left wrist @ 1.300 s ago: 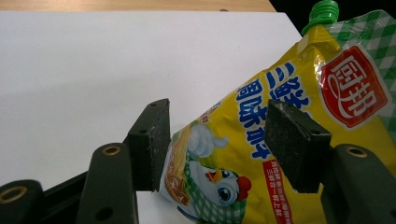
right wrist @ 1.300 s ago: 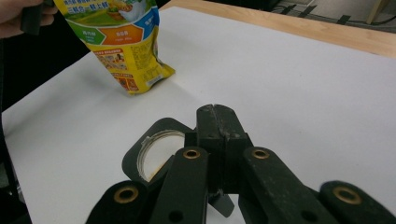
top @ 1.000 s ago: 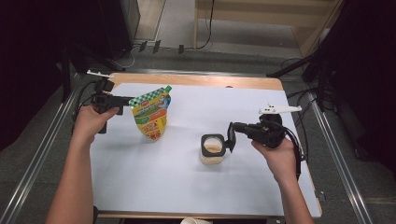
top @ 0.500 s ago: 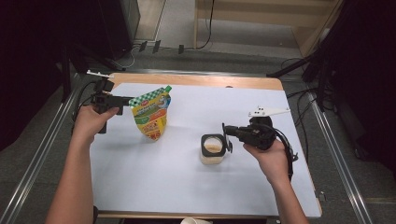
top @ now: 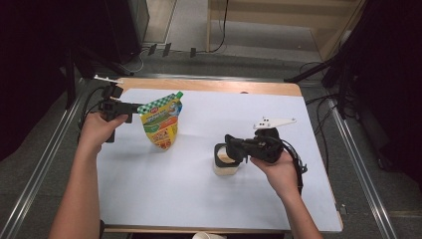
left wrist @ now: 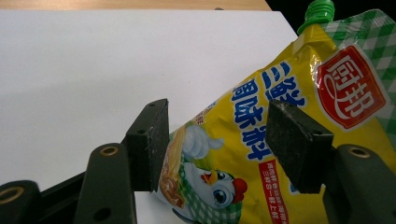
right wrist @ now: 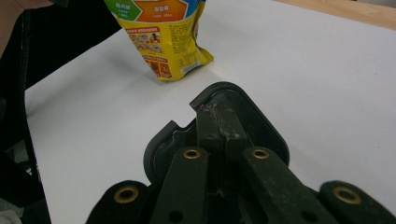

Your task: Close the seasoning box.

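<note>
A yellow stand-up pouch [top: 160, 124] with a green cap and a chicken print leans on the white sheet. My left gripper [top: 137, 106] is level at its upper left corner. In the left gripper view its jaws [left wrist: 224, 140] stand apart in front of the pouch [left wrist: 243, 186], and the pads do not press on it. A small cream tub [top: 226, 168] with a black lid [top: 219, 151] sits mid-table. My right gripper [top: 230, 144] is shut, its tips at the lid. In the right gripper view the closed jaws [right wrist: 219, 123] lie over the black lid [right wrist: 268, 133], with the pouch [right wrist: 163, 42] beyond.
A white sheet [top: 199, 199] covers the wooden table [top: 209, 85]. Metal rails run along both sides. Cables lie on the floor behind the table. A person's forearms come in from the bottom.
My right gripper has moved left and slightly down, from beside the tub to over its black lid. The left gripper and the pouch have stayed where they were.
</note>
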`<state>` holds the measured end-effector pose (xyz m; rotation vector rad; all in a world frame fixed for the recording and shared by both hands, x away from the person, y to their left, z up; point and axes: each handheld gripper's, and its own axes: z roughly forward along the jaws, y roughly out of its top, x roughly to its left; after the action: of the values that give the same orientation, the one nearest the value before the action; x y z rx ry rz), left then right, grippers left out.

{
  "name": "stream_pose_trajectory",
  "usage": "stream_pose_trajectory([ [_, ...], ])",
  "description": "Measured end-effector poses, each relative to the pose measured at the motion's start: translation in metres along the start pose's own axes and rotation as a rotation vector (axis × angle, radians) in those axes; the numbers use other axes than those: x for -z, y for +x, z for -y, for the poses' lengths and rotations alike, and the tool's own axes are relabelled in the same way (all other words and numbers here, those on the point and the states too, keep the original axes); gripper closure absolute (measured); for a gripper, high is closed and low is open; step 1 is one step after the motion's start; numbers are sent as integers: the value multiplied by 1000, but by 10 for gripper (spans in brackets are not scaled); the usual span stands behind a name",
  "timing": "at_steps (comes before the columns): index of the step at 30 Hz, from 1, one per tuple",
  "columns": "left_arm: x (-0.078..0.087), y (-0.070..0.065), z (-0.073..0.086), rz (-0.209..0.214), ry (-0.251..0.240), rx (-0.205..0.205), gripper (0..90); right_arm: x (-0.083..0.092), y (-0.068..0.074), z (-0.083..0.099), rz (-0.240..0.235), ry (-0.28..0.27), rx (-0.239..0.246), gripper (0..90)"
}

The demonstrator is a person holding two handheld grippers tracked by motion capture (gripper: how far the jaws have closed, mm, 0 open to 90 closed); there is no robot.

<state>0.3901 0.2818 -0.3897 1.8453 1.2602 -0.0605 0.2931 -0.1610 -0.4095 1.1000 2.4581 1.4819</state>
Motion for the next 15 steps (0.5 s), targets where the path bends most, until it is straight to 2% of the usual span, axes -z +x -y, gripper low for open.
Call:
stream_pose_trajectory([
  [7, 0, 0, 0, 10, 3, 5, 405, -11, 2, 5, 5, 22, 30, 900],
  [15, -1, 1, 1, 10, 5, 6, 404, -27, 2, 12, -2, 69, 32, 900],
])
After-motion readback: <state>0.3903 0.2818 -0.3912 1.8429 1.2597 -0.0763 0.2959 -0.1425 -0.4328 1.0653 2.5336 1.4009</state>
